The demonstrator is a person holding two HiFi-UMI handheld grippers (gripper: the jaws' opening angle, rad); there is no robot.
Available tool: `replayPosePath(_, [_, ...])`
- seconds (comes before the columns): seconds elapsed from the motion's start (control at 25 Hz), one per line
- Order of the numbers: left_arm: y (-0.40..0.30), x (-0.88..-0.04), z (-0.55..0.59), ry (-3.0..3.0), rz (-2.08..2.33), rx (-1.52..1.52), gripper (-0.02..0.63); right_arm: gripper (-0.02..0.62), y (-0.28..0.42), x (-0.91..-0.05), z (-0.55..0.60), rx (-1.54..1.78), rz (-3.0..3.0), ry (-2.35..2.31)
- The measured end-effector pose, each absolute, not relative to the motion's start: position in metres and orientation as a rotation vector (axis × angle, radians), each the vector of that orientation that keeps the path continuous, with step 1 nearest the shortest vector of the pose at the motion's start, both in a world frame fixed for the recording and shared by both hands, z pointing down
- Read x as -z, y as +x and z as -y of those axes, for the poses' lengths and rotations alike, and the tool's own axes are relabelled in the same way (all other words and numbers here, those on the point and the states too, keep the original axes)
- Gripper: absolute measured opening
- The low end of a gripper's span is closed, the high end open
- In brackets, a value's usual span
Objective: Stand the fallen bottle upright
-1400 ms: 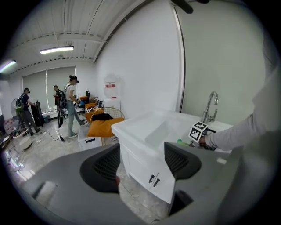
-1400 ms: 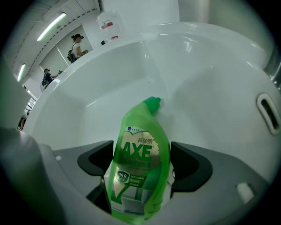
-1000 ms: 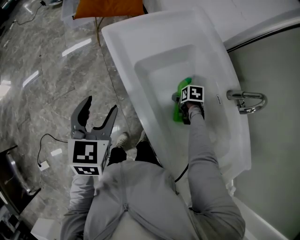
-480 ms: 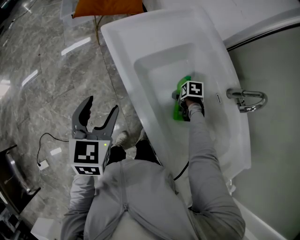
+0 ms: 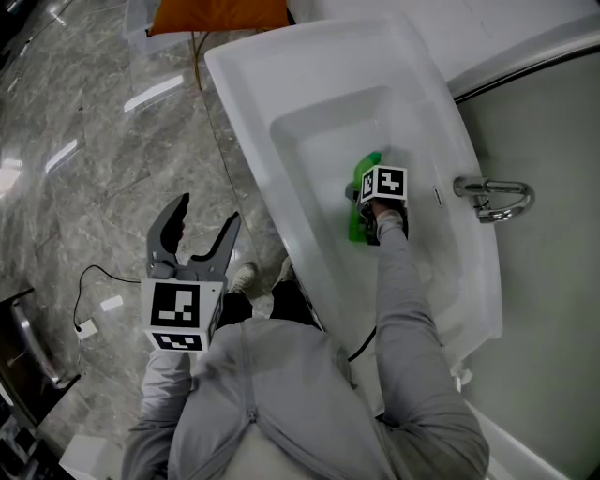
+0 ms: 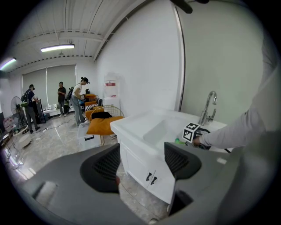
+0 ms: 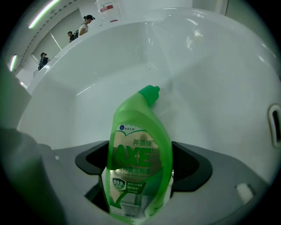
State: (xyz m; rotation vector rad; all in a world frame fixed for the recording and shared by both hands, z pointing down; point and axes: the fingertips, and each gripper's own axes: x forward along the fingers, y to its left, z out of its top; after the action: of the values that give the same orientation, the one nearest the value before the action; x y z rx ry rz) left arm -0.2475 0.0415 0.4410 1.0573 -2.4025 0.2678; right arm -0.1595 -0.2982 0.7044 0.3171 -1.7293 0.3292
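A green AXE cleaner bottle (image 7: 138,154) sits inside the white sink basin (image 5: 309,103), neck and cap pointing away from the camera on my right gripper. My right gripper (image 7: 139,165) is down in the basin, and its two dark pads press against the bottle's lower body on both sides. From the head view only a strip of the bottle (image 5: 357,217) shows beside the gripper's marker cube (image 5: 385,184). My left gripper (image 5: 202,223) hangs over the marble floor to the left of the sink, jaws apart with nothing between them.
A chrome faucet (image 5: 492,199) stands on the sink's right rim. An orange cushioned chair (image 5: 217,14) is past the sink's far end. A cable and plug (image 5: 91,328) lie on the floor. Several people (image 6: 77,99) stand far off in the room.
Almost nothing has moved. My right gripper stays on the bottle in the basin, and my left gripper has drifted slightly to the right.
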Motion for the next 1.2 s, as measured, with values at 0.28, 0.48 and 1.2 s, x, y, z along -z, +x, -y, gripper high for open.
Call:
replayPosePath(0.28, [-0.247,-0.44,-0.041,1.074,2.402,-0.261,0.354,0.433,-0.162,-0.694,0.298,-0.333,1.76,0.323])
replayPosePath(0.48, [-0.247,-0.434,-0.038,1.108,2.405,-0.25,0.354,0.433,-0.166,-0.674,0.3,-0.334,1.818,0.333])
replayPosePath(1.2, [-0.243,-0.417,-0.03,1.271,2.392,-0.242,0.354,0.43,-0.152,-0.619,0.299,-0.357,1.982,0.459])
